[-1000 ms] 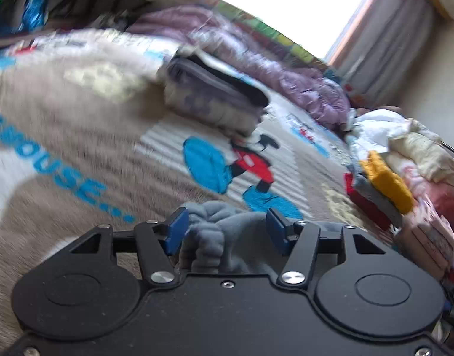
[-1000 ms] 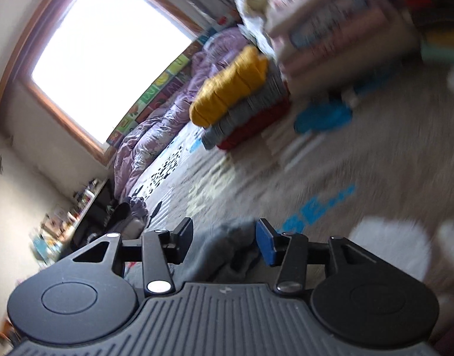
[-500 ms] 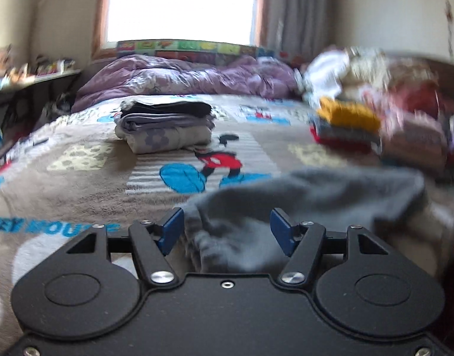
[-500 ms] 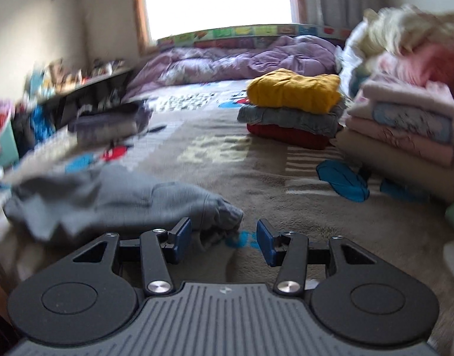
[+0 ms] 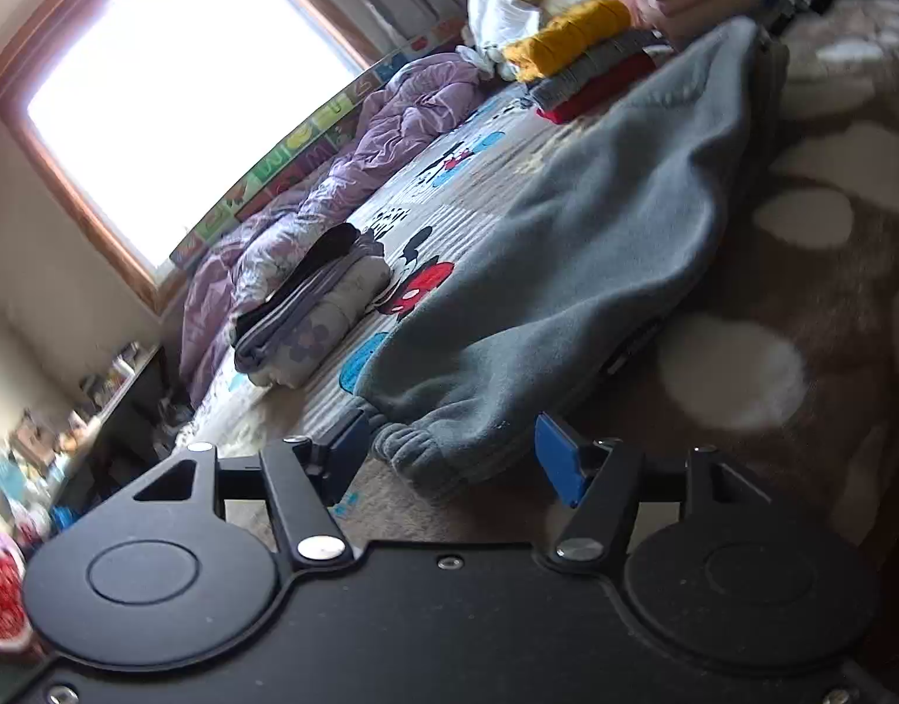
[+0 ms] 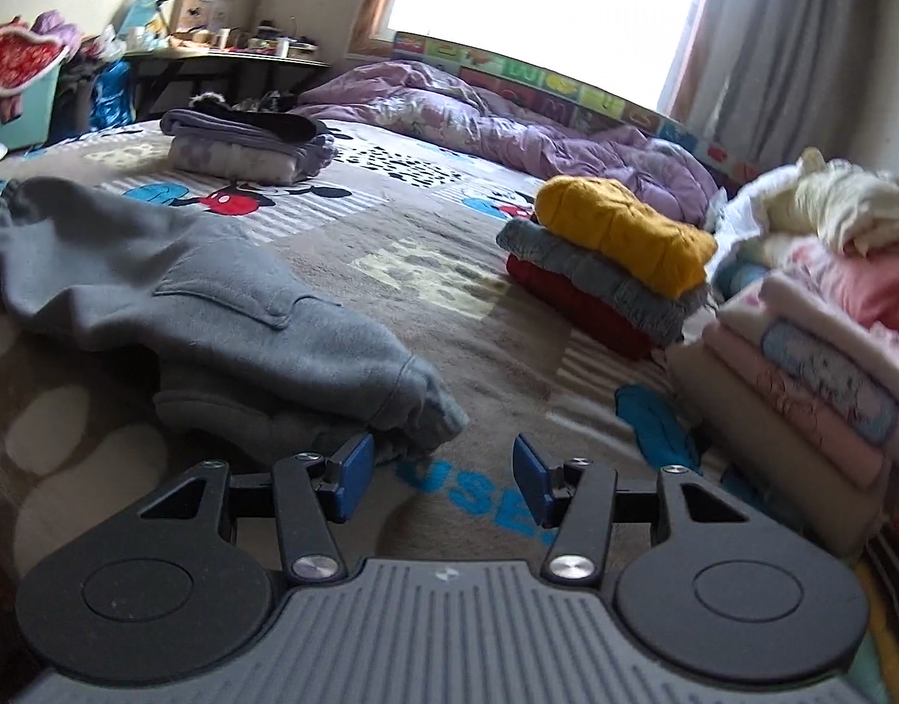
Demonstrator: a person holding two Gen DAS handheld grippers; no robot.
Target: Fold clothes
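Note:
A grey fleece garment (image 5: 567, 246) lies spread on the bed blanket. In the right wrist view it (image 6: 185, 293) lies at the left, with a patch pocket on top and a cuffed end nearest me. My left gripper (image 5: 449, 457) is open, and the garment's ribbed cuff (image 5: 414, 452) lies between its blue pads without being clamped. My right gripper (image 6: 438, 481) is open and empty, just right of the garment's other cuffed end (image 6: 426, 410).
A folded pile with a dark top (image 6: 244, 146) sits further back on the blanket. A yellow, grey and red folded stack (image 6: 614, 270) and a pink and beige stack (image 6: 801, 393) stand at the right. A purple duvet (image 6: 508, 123) lies under the window.
Both grippers have let the grey garment down onto the bed, and it now lies spread out. The left camera has tilted, and the right gripper has drawn clear of the cloth.

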